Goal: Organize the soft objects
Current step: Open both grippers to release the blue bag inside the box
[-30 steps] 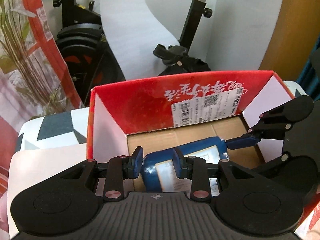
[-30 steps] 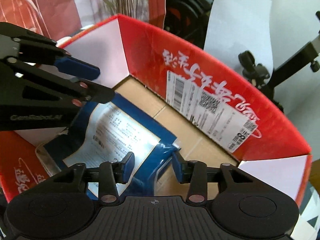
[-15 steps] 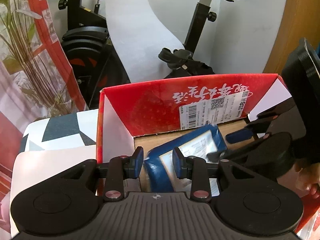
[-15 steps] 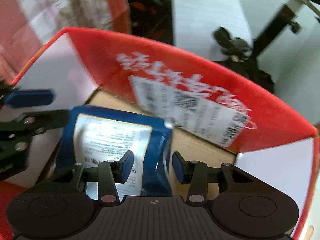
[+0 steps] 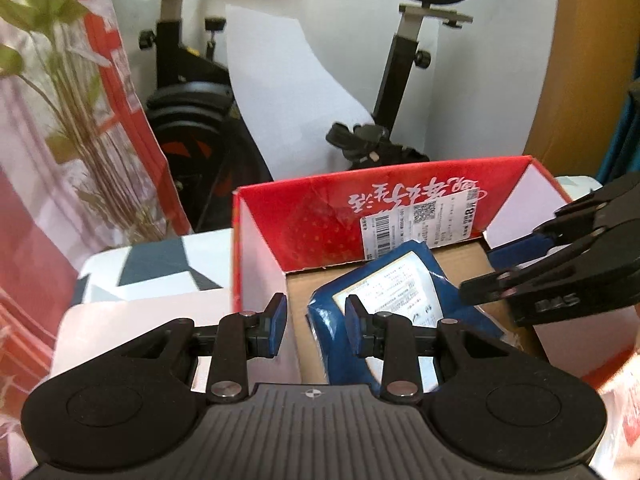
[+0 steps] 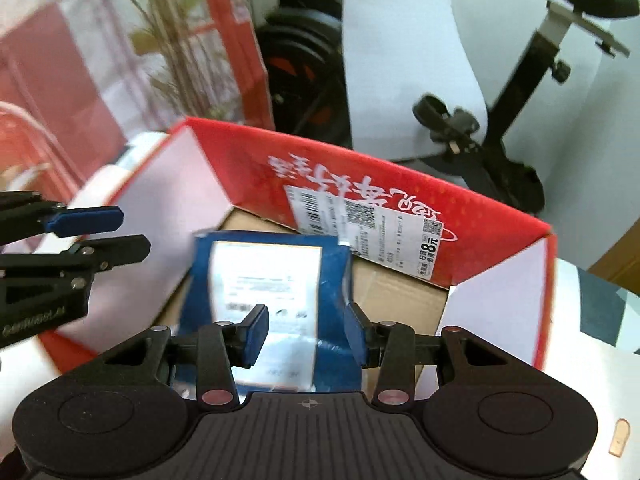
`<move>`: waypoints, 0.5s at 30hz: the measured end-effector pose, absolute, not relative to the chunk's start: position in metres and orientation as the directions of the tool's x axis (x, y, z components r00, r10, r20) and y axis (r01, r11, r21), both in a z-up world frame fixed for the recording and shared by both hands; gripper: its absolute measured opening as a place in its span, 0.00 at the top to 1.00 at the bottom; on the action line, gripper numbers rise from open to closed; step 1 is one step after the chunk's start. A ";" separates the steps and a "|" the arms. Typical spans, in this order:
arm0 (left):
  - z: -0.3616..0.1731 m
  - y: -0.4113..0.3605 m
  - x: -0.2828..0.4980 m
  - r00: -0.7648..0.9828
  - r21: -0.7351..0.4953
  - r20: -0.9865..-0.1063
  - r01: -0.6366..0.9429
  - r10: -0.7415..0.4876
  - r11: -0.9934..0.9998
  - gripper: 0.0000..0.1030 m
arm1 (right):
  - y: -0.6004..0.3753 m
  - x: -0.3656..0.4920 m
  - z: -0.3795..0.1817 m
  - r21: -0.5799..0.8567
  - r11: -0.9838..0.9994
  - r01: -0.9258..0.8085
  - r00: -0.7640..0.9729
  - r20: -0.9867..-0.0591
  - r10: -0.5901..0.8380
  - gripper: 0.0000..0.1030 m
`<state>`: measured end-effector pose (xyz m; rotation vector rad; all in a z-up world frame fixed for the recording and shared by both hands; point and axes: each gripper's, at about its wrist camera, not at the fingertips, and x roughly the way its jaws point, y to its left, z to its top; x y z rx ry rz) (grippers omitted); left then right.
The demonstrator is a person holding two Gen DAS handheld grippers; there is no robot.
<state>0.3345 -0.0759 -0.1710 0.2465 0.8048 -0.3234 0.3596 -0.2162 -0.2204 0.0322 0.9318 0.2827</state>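
Inside the red cardboard box (image 5: 320, 224), the blue soft pouch (image 6: 276, 276) with its white printed label lies on the brown floor, tilted up toward the back wall just below the white shipping sticker (image 6: 360, 232). Your left gripper (image 5: 314, 330) hangs over the near left corner with its blue pads spread and nothing pinched, the pouch just beside its right pad. Your right gripper (image 6: 306, 334) hovers over the pouch's near end with its pads parted too, and from the left view its fingers do not press on the pouch.
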 end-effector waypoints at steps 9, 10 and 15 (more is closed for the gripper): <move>-0.142 -0.028 0.267 0.697 0.118 -0.690 0.374 -0.195 0.920 0.67 | -0.229 0.273 -0.185 0.175 0.942 -0.285 0.642 -0.695 0.324 0.61; -0.141 -0.022 0.259 0.696 0.117 -0.690 0.375 -0.197 0.920 0.67 | -0.229 0.263 -0.184 0.180 0.941 -0.288 0.648 -0.686 0.330 0.61; -0.147 -0.004 0.226 0.664 0.096 -0.717 0.394 -0.211 0.914 0.67 | -0.224 0.219 -0.184 0.186 0.934 -0.304 0.667 -0.658 0.348 0.61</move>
